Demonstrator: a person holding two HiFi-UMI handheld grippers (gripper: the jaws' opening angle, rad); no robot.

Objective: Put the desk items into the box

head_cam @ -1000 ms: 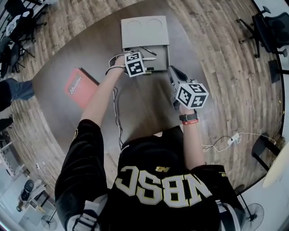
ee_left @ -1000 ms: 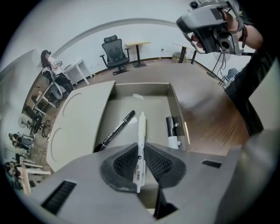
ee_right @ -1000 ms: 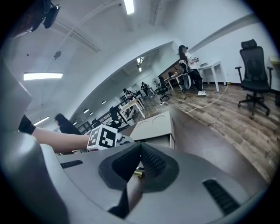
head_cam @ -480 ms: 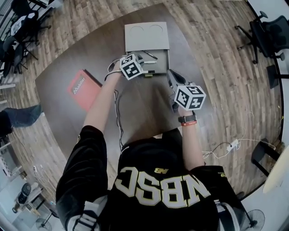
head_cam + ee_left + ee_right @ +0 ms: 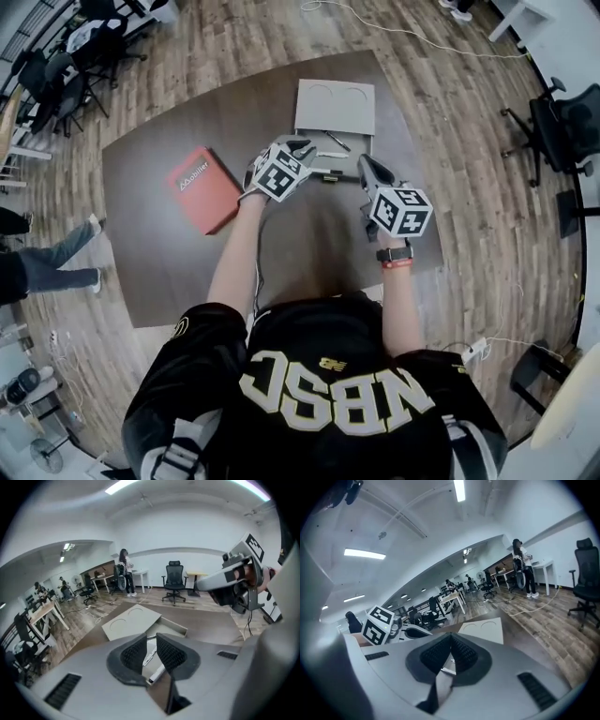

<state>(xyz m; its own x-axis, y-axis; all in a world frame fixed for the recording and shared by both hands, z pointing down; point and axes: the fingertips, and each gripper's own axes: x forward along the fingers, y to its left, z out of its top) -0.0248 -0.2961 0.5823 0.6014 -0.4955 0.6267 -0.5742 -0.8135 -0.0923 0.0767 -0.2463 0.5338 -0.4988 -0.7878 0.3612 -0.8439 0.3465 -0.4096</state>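
The grey box [image 5: 364, 150] lies open at the table's far side, its lid [image 5: 335, 105] flat behind it. Inside it are a dark pen [image 5: 334, 141] and a white marker [image 5: 157, 672]. My left gripper [image 5: 307, 150] hovers at the box's near left corner. In the left gripper view its jaws [image 5: 150, 641] are open, with nothing between the pads. My right gripper [image 5: 365, 167] hangs near the box's front right. It is shut [image 5: 451, 637], and I see nothing held in it. A red notebook [image 5: 202, 187] lies on the table at the left.
The dark brown table [image 5: 178, 262] stands on a wood floor. Office chairs [image 5: 562, 131] are at the right, and more desks and chairs at the far left. A person's legs [image 5: 47, 267] show at the left edge. A white cable and plug [image 5: 478, 349] lie on the floor.
My left gripper drew back from over the box towards its near left corner, and its jaws now show a gap. The right gripper held its place beside the box. The head view shifted.
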